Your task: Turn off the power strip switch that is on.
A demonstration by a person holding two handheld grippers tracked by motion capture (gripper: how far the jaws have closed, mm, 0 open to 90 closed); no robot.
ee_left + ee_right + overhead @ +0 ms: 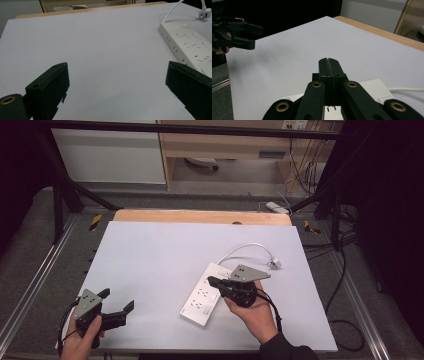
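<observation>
Fingers of the right gripper pressed together, empty, over the white power strip at desk centre; left gripper gaping wide at 8 o'clock, empty.

A white power strip lay flat on the pale table top, right of centre, its long axis running diagonally from near-left to far-right. Several socket groups faced upward. Its white cable curved away from the far end to a loose plug.
</observation>
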